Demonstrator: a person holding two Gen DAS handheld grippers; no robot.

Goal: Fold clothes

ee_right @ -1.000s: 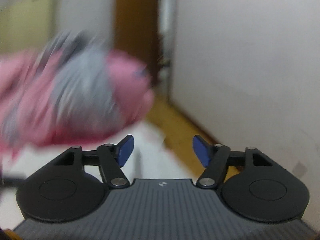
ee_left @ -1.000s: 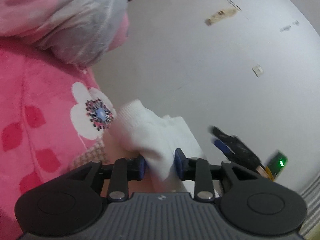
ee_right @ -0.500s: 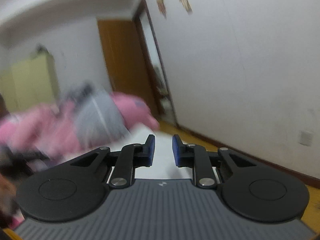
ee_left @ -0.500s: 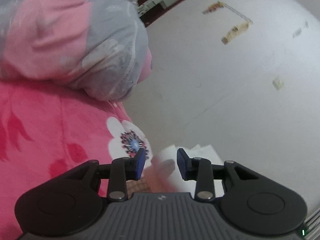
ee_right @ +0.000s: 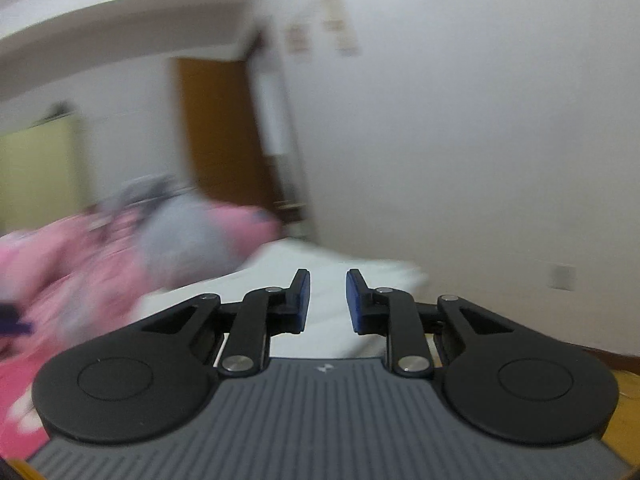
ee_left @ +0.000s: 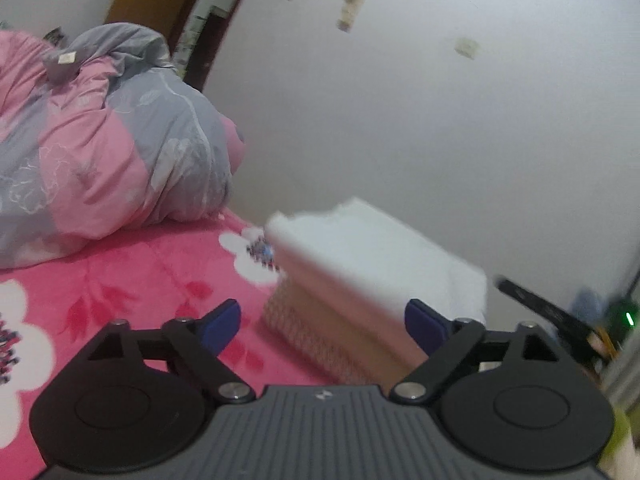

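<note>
**Left jaws let go, folded stack rests on the bed**

My left gripper (ee_left: pixel 322 322) stands wide; its jaws have just been opening, and nothing is pinched between them. Past the fingertips, framed by the two blue pads but clear of both, sits the folded stack (ee_left: pixel 360 280): a white piece on top, a patterned tan piece under it, lying on the pink blanket (ee_left: pixel 132 280) near the bed's edge by the wall (ee_left: pixel 420 120). Further off to the left is a heaped quilt (ee_left: pixel 108 148) in pink and grey, well apart from the stack. At the right rim of this view I catch a dark, blurred shape with a green light beside it; I cannot tell what it is.

My right gripper (ee_right: pixel 327 300) is narrow, with a slim gap between the pads and nothing in it; its jaws have just been closing. Ahead of it I see white cloth (ee_right: pixel 320 268) spread on the bed, the quilt smeared to the left, a door (ee_right: pixel 224 132) beyond. This view is heavily blurred, so I won't say whether the pads touch the cloth.

My reading: the placing step looks done, with the piece set down and freed. The next move calls for picking another garment, and for that the right jaws would need to open before they can take an edge.

No basket, box or other container shows in either view; the stack sits bare on the blanket.
</note>
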